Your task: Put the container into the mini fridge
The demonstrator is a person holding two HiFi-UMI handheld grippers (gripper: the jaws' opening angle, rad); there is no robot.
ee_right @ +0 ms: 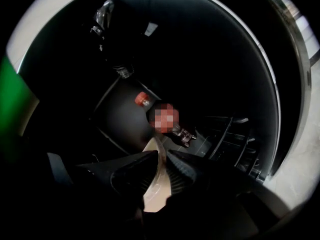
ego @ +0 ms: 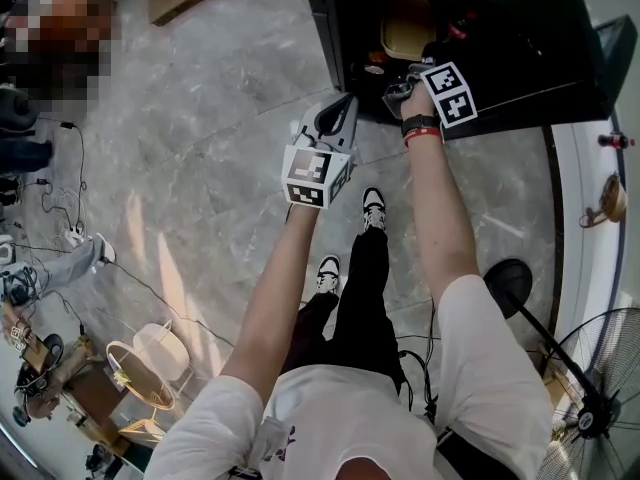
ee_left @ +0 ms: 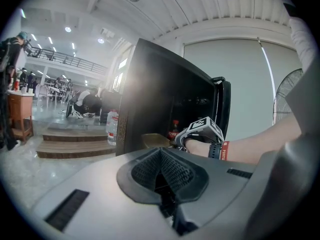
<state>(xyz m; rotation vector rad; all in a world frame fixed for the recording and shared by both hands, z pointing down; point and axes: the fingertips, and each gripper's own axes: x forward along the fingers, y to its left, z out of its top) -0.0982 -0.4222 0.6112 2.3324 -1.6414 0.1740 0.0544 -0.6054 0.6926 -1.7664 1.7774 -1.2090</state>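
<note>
The black mini fridge (ego: 500,58) stands open at the top of the head view. A pale tan container (ego: 408,28) is inside its opening. My right gripper (ego: 400,88) reaches into the fridge, shut on the container's rim (ee_right: 152,189), which shows between the two dark jaws (ee_right: 162,166). In the left gripper view the container (ee_left: 155,140) sits at the fridge (ee_left: 165,99) mouth beside the right gripper's marker cube (ee_left: 206,128). My left gripper (ego: 343,108) hangs just outside the fridge, lower left of the opening. Its pads (ee_left: 161,176) are shut together on nothing.
A dark bottle with a red cap (ee_right: 144,99) lies deeper in the fridge, near wire shelving (ee_right: 235,139). The fridge door (ego: 615,53) hangs open at the right. A standing fan (ego: 600,388) is at the lower right. Wooden steps (ee_left: 75,144) and a water jug (ee_left: 112,126) lie beyond the fridge.
</note>
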